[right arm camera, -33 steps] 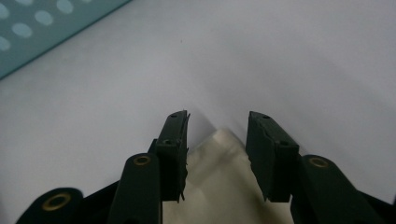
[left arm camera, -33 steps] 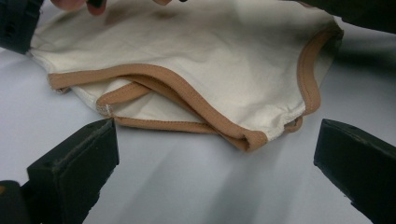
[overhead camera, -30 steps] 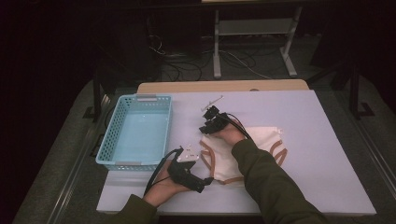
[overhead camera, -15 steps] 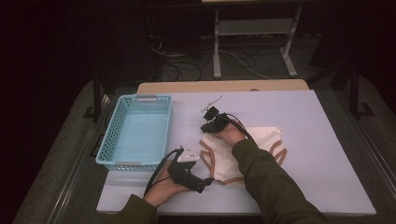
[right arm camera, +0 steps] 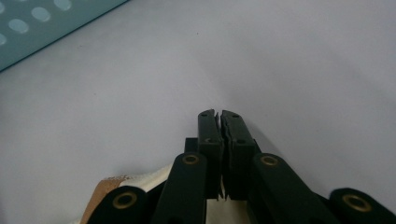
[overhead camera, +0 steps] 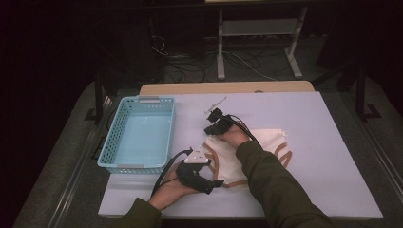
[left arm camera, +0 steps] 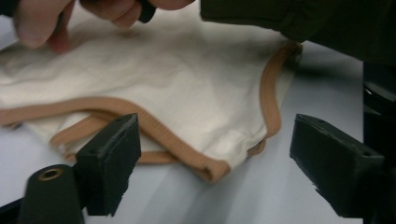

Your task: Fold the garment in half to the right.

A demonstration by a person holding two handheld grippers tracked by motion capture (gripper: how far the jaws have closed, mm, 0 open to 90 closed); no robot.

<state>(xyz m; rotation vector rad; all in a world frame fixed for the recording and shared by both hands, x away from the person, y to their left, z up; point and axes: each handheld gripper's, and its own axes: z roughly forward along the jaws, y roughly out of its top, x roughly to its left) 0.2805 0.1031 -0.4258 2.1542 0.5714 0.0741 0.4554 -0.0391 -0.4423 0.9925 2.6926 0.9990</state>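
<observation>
On the pale counter we see a cream cloth with tan binding along its edges, lying flat near the middle and well to the right of a light blue basket. The basket stands at the counter's left side, its walls pierced with rows of holes, and nothing lies on its floor as far as the high view lets us see. Our left tool sits low at the cloth's near left corner; its jaws stand spread, having just been closing a little, and the bound corner of the cloth lies between them without either pad pressing on it. In the high view that left tool rests at the cloth's edge, just beside the basket's near right corner but apart from it. Our right tool has its jaws pressed together, and a sliver of cream fabric with tan trim shows beneath them; whether any cloth is pinched between the tips we cannot tell. From above, the right tool lies at the cloth's far left edge, the hand over the fabric, between the basket and the cloth's middle.
</observation>
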